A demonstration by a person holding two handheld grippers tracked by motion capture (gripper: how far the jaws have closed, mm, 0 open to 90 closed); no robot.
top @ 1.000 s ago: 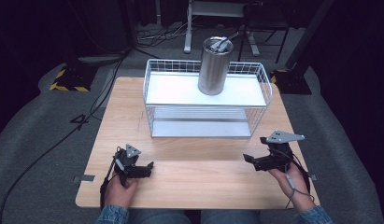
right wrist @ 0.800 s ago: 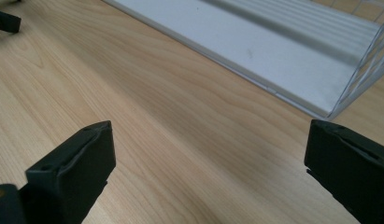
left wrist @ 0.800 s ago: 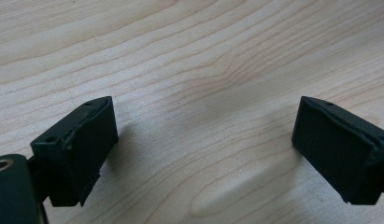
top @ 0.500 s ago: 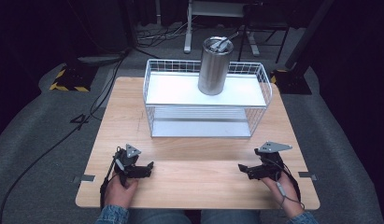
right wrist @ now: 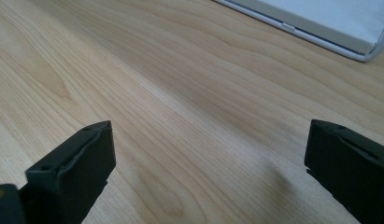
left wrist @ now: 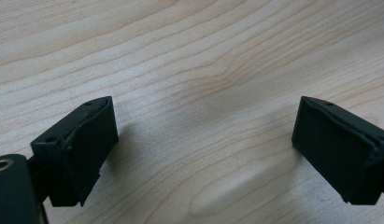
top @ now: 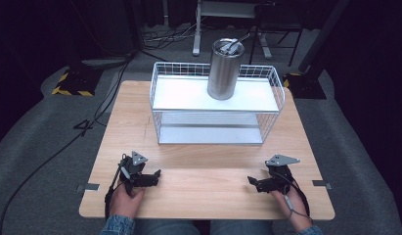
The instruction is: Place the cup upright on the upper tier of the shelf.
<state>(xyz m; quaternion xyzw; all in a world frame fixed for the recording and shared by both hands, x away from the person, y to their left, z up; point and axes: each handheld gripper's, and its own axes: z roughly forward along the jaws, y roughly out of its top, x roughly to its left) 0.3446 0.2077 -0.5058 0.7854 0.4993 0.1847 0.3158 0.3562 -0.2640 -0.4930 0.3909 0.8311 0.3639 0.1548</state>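
Note:
A steel tumbler (top: 224, 68) with a lid stands upright on the top shelf of a white wire rack (top: 215, 104) at the back of the wooden table (top: 203, 171). My left gripper (top: 154, 176) rests low over the table's front left, open, its jaws wide apart over bare wood (left wrist: 203, 121). My right gripper (top: 252, 182) lies at the front right, also open with nothing between its jaws, pointing left. A corner of the rack's base (right wrist: 320, 25) shows in the right gripper view.
The rack has a lower shelf (top: 211, 133) with nothing on it. Cables (top: 52, 152) trail over the grey floor at the left. A yellow-black striped block (top: 71, 83) and metal stand legs (top: 228, 29) sit beyond the table.
My right gripper has come down and towards the front edge of the table, turning to point left. The left gripper, tumbler and rack have stayed put.

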